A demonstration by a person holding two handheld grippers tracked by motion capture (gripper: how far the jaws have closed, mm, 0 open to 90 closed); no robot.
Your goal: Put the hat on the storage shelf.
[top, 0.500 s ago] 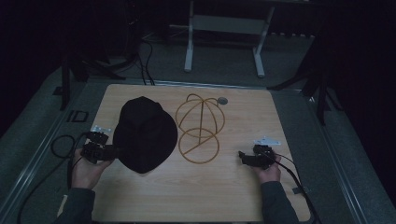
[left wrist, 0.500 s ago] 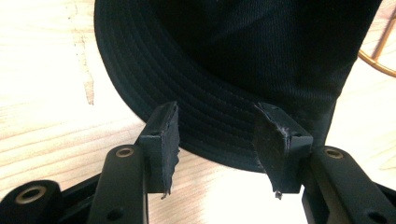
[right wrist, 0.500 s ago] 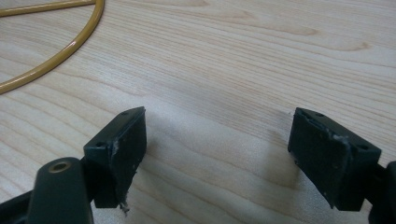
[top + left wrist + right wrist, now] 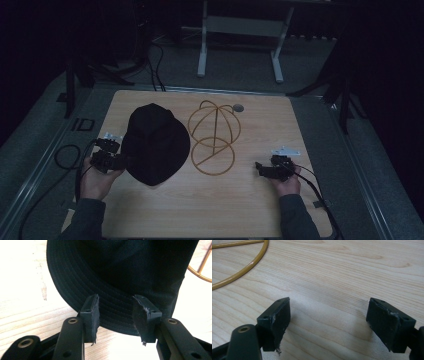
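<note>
A black bucket hat (image 4: pixel 155 142) lies flat on the left half of the wooden table (image 4: pixel 250 210). To its right stands a golden wire hat stand (image 4: pixel 214 135), a dome of hoops on a ring base. My left gripper (image 4: pixel 122 161) sits at the hat's left edge. In the left gripper view its jaws stand apart around the hat's stitched brim (image 4: pixel 120 270), the left gripper (image 4: pixel 115 312) not pressing on it. My right gripper (image 4: pixel 259 167) rests low on the right side, and the right gripper (image 4: pixel 328 317) is open over bare wood, with the stand's ring (image 4: pixel 242 271) farther off.
A small grey round disc (image 4: pixel 238 107) lies near the table's far edge behind the stand. Cables (image 4: pixel 65 155) loop off the left side and trail from the right hand. A metal frame's legs (image 4: pixel 202 50) stand on the floor beyond the table.
</note>
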